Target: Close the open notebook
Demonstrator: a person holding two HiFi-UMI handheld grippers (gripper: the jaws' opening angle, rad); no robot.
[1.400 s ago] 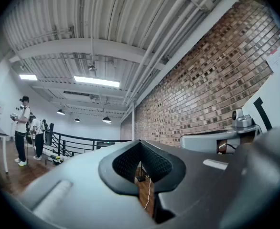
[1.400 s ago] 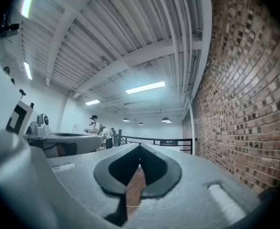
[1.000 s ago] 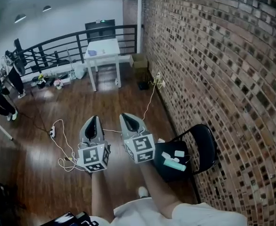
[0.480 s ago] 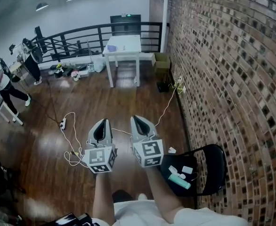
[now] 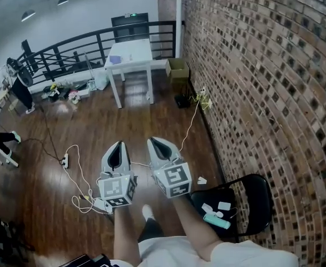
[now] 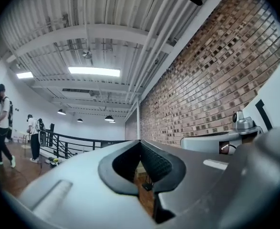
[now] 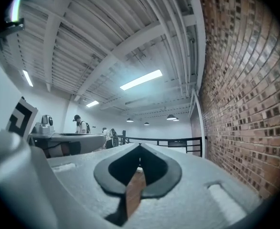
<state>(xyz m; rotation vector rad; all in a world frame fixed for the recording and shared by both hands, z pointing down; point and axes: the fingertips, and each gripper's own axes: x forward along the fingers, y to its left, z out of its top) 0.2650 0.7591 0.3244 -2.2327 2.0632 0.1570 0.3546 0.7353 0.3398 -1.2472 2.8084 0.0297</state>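
1. My left tongs (image 5: 117, 146) and right tongs (image 5: 156, 142) are both pressed together, holding nothing, side by side above the wooden floor (image 5: 96, 121).
2. I cannot make out the notebook. The things on the white surface (image 5: 138, 52) well ahead of the tongs are too small to identify.

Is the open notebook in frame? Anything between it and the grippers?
No notebook shows in any view, so no path to judge. Both shut and empty, the left gripper and right gripper hang over wood floor; a white table stands far ahead.
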